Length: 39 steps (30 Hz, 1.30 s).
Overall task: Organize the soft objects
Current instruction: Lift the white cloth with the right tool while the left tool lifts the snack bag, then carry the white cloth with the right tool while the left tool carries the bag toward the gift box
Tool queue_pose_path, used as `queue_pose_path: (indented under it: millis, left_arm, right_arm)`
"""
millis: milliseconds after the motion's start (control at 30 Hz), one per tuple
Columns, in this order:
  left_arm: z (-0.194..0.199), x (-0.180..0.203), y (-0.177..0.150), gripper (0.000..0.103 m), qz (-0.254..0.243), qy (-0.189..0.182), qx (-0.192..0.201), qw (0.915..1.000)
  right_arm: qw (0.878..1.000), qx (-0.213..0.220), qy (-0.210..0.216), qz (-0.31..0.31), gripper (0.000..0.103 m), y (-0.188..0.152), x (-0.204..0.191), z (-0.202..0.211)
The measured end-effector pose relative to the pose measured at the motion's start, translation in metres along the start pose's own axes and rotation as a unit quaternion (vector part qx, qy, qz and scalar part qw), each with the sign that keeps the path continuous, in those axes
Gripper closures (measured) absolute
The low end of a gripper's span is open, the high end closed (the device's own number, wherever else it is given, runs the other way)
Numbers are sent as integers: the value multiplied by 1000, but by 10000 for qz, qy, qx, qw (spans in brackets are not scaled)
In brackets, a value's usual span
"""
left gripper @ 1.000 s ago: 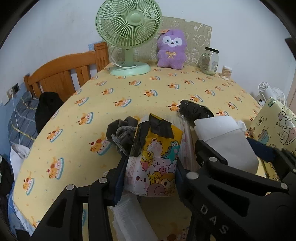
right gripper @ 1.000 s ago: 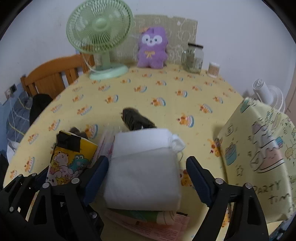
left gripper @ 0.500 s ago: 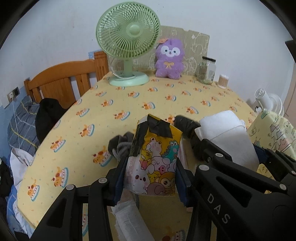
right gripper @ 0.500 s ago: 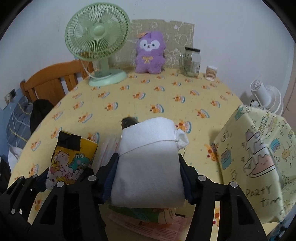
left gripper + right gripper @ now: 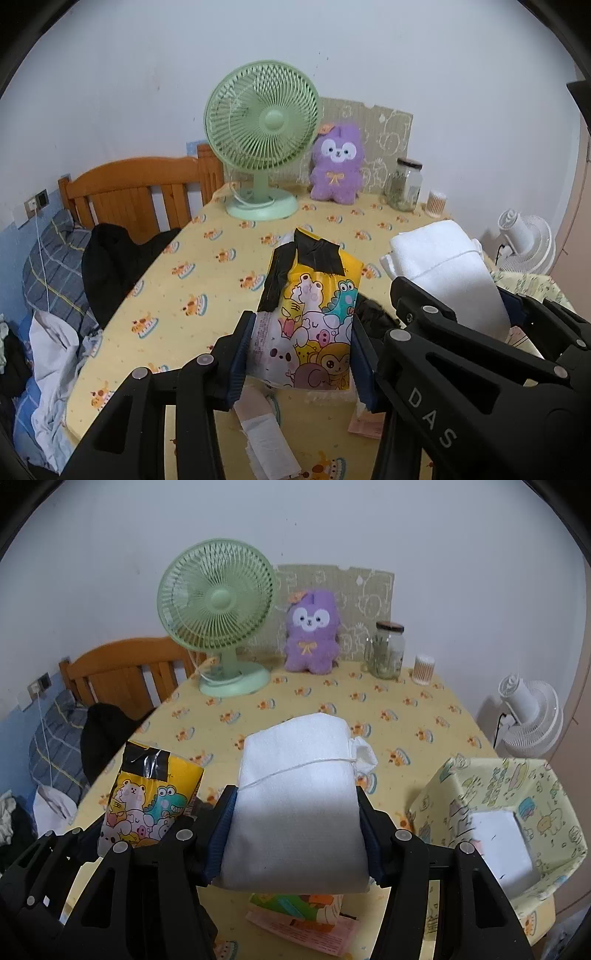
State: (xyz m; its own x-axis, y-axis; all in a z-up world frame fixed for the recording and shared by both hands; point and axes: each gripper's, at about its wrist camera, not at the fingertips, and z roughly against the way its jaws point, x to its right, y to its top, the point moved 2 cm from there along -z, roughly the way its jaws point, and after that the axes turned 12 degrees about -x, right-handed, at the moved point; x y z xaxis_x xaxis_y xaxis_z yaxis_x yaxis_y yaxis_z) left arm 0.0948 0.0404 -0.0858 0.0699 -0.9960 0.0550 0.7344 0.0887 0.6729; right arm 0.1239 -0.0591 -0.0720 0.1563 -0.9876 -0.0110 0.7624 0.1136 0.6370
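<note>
Both soft things have come up off the table since a moment ago, when they lay low on it and our right tongs were wide open around the white one. Now we hold the white cloth bundle [image 5: 295,805] in our right gripper [image 5: 295,834], squeezed tight from both sides, with a thin string tied across it. Its long way runs straight ahead from the tongs, and its far end points toward the purple plush toy [image 5: 312,635]. We hold the cartoon animal bag [image 5: 306,332] in our left gripper [image 5: 299,354], pinched shut near its bottom. The bag stands tall, with its black-taped top tipped toward the green fan [image 5: 262,125].

The yellow fabric bin [image 5: 436,794] sits to the right of the white bundle, near the table's edge. It is open on top, with something white already inside. Our right hand is the nearer one to it, and the bag is on the far side of the bundle from it. We think the bundle goes in first, so the right tongs need to swing right and over the bin's rim.

Papers [image 5: 306,919] lie on the yellow tablecloth [image 5: 406,716] under the bundle. A glass jar [image 5: 386,650] stands right of the plush toy.
</note>
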Motion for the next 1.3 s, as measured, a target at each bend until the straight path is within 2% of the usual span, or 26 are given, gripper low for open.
queue_pose_path:
  millis: [633,900,1300]
  left_arm:
    - [53,14,17,53,-194,-96,474,9986]
    - [61,22,18,54,-114,-194,529,9983]
    - [62,58,22,53,-386,-201,535,9976]
  right_arm:
    - [9985,541,29,-129,40,14,11,66]
    - [9981,615,61,9,40,17,19,77]
    - [9979,626,6,-152,40,18,53,82]
